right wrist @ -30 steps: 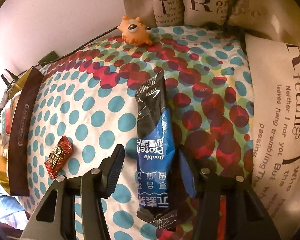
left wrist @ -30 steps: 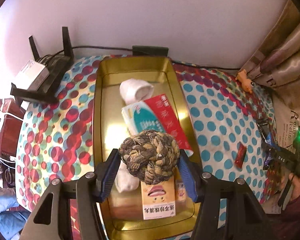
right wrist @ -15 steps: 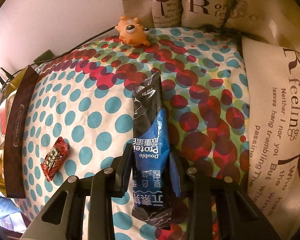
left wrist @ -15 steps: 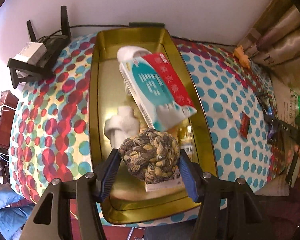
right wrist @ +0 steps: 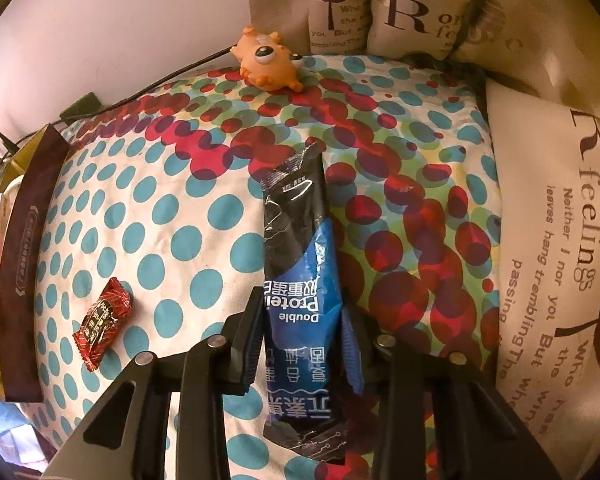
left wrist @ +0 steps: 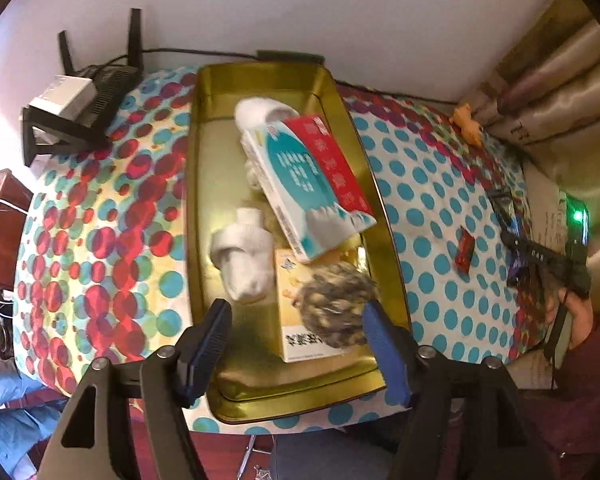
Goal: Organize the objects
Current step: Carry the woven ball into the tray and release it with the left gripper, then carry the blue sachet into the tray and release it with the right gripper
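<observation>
Blue pads on my right gripper (right wrist: 302,334) are pressed against both sides of the dark protein sachet (right wrist: 300,280), which lies lengthwise on the spotted cloth (right wrist: 160,200) of the desk between the red sweet (right wrist: 103,326) and the printed cushion (right wrist: 548,240). To lift it well I would keep the squeeze on the filled middle of the sachet, raise it straight off the cloth so the loose far end does not drag, and carry it over the sweet toward the gold tray (left wrist: 204,200). My left gripper (left wrist: 296,338) hangs over the near end of that tray; its jaws have just been opening and now stand wide apart, and the woven ball (left wrist: 336,306), blurred, sits between them on the yellow box (left wrist: 300,320), seemingly touching neither pad. I would draw that hand back before the right one arrives, so the two do not meet over the tray. Counting what is in the tray: two rolled white socks (left wrist: 244,260), one teal and red packet (left wrist: 312,184), one yellow box and one woven ball; something pale may sit under the packet, but I cannot tell. Outside the tray I count one sachet, one red sweet and one orange toy (right wrist: 268,64).
</observation>
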A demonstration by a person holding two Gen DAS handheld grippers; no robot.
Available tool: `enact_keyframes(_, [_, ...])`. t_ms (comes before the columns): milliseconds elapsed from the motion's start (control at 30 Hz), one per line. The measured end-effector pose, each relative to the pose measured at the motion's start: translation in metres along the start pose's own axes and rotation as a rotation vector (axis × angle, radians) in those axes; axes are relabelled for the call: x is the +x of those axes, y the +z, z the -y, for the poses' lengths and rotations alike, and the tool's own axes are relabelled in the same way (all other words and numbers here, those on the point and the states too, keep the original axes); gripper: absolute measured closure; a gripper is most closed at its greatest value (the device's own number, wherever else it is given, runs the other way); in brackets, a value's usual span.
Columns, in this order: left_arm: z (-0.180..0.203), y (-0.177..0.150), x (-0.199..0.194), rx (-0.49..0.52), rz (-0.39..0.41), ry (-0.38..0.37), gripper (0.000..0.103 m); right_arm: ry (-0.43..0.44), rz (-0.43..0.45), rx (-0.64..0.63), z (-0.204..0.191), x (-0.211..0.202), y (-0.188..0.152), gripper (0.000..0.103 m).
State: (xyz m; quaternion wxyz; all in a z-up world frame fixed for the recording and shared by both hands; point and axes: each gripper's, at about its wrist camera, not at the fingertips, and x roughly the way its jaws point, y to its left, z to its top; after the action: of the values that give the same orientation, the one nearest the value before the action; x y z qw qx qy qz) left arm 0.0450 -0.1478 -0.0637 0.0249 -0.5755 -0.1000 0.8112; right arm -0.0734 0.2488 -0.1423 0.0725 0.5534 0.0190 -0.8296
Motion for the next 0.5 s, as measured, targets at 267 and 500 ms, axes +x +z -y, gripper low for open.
enact_keyframes(267, [-0.015,0.005,-0.024,-0.059,0.073,0.000,0.033,0.077,0.072,-0.052,-0.033,-0.028,0.007,0.074])
enact_keyframes(500, [-0.034,-0.003,-0.044,-0.146,0.125,0.011,0.033,0.334,0.113,-0.246,-0.146,-0.062,0.026,0.074])
